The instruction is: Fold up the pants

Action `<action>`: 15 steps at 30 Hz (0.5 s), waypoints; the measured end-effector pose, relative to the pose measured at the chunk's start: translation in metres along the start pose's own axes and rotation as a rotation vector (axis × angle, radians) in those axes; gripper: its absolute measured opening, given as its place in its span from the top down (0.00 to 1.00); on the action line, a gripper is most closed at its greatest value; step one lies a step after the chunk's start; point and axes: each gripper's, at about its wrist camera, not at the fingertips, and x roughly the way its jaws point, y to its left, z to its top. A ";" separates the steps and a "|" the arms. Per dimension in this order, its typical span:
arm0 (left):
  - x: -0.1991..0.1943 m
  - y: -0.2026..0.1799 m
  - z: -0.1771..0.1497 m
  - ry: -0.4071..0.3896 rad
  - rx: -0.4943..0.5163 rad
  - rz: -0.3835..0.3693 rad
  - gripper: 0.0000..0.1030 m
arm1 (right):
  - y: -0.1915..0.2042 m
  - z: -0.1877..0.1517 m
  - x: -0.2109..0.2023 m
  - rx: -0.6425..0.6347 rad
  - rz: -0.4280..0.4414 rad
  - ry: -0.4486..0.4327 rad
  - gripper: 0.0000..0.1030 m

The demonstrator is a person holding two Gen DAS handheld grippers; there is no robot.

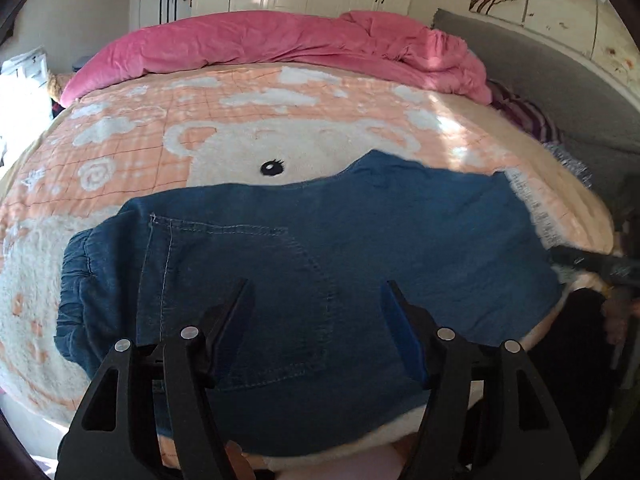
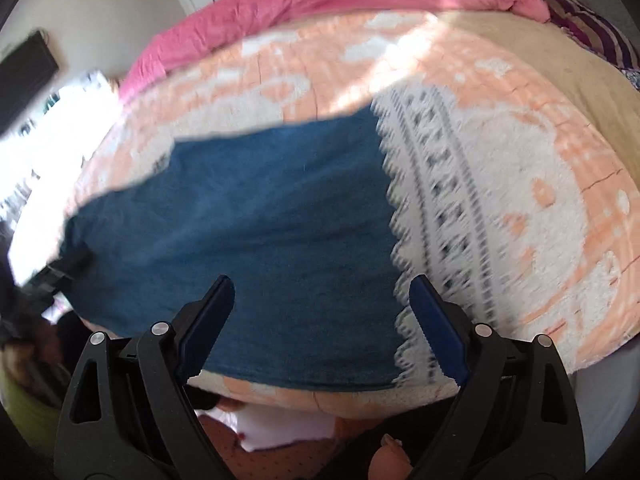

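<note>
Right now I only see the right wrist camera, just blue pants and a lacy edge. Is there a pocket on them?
Observer: Yes. The left wrist view shows a stitched pocket on the pants.
Operator: What's my other gripper doing?
Observer: The left gripper hovers over that pocket, jaws open, nothing between them.
Operator: Which end is the waist?
Observer: The gathered waistband lies at the left edge of that view.
</note>
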 end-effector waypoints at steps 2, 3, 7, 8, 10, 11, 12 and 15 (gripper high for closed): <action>0.021 0.005 -0.010 0.056 0.005 0.035 0.33 | -0.011 0.012 -0.013 0.022 -0.003 -0.053 0.20; 0.019 0.005 -0.013 0.035 0.009 0.033 0.33 | -0.020 0.022 -0.018 0.037 -0.001 -0.076 0.20; -0.002 0.001 0.004 0.022 -0.025 -0.045 0.33 | -0.051 0.067 -0.021 0.088 -0.009 -0.129 0.20; -0.009 -0.001 0.014 0.008 -0.033 -0.073 0.33 | -0.056 0.076 -0.017 0.099 0.011 -0.123 0.20; -0.015 -0.010 0.031 -0.022 -0.013 -0.076 0.33 | -0.065 0.098 -0.005 0.139 0.053 -0.123 0.20; -0.016 -0.016 0.042 -0.035 0.007 -0.073 0.32 | -0.069 0.106 0.000 0.152 0.065 -0.116 0.20; -0.012 -0.021 0.053 -0.038 0.021 -0.065 0.32 | -0.071 0.112 0.005 0.160 0.060 -0.106 0.20; 0.005 -0.038 0.080 -0.027 0.055 -0.078 0.32 | -0.077 0.123 0.027 0.168 0.051 -0.076 0.20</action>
